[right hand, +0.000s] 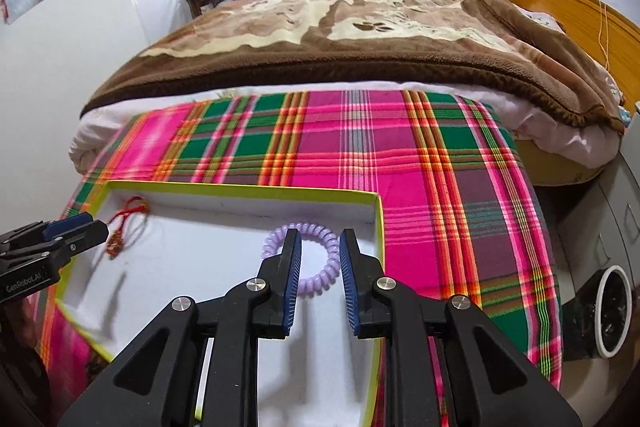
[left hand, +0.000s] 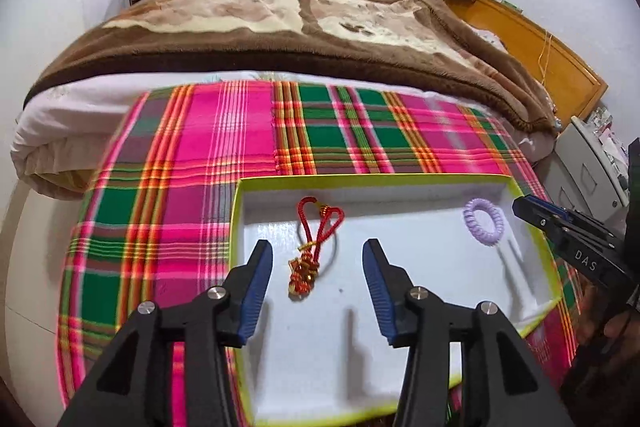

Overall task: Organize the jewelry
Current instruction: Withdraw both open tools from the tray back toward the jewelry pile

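Observation:
A shallow white tray with a yellow-green rim [left hand: 360,181] [right hand: 240,189] lies on a pink and green plaid cloth [left hand: 200,147]. A red knotted cord charm with gold beads [left hand: 308,267] [right hand: 120,231] rests on the tray floor. My left gripper [left hand: 317,245] [right hand: 96,223] hangs open just above it, one finger on each side, not touching. A lilac spiral coil band [left hand: 483,223] [right hand: 320,279] lies in the tray's right part. My right gripper [right hand: 320,233] [left hand: 520,205] stands over it with its jaws a little apart; the pads do not press on the coil.
The plaid cloth covers the near end of a bed with a brown blanket [left hand: 320,39]. A grey drawer unit [left hand: 588,167] and a dark bin with a white rim [right hand: 612,311] stand to the right. A wooden headboard [right hand: 592,23] runs along the far right.

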`<state>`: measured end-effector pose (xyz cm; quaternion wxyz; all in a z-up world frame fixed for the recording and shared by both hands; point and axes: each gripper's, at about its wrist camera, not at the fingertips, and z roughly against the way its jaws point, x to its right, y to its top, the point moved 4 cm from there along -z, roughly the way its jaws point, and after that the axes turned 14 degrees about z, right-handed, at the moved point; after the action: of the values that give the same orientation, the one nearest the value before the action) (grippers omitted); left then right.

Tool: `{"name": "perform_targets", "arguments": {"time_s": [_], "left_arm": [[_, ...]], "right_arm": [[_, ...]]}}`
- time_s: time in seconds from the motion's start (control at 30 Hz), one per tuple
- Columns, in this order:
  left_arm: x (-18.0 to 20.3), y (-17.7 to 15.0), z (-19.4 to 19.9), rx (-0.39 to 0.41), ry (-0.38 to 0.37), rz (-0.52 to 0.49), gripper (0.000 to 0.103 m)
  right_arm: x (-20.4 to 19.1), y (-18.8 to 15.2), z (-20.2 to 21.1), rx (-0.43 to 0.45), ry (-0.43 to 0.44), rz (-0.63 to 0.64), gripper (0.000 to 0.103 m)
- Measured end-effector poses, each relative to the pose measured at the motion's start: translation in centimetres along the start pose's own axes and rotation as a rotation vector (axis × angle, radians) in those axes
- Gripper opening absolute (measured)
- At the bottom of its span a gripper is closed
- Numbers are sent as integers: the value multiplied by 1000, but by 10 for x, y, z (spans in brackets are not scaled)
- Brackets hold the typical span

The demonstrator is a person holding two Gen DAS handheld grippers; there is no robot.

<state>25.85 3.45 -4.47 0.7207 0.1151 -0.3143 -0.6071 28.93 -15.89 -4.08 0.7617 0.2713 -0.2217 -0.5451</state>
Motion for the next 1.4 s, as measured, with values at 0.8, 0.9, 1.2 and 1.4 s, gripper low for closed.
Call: {"name": "perform_targets", "arguments": {"time_s": [0.8,0.9,1.2,1.4], "left_arm": [[-36,-87,100,46,-168,127,63],[-36,-101,104,33,-157,105,65],[-40,-136,108,-33,-229,133,65],[-41,-142,108,-25,-214,121,64]], "right_arm": [[-32,-92,83,54,104,-56,56],[-40,-103,85,47,124,-46,56],[-82,-120,90,59,200,19,55],[-102,-126,81,25,195,13,28]]}}
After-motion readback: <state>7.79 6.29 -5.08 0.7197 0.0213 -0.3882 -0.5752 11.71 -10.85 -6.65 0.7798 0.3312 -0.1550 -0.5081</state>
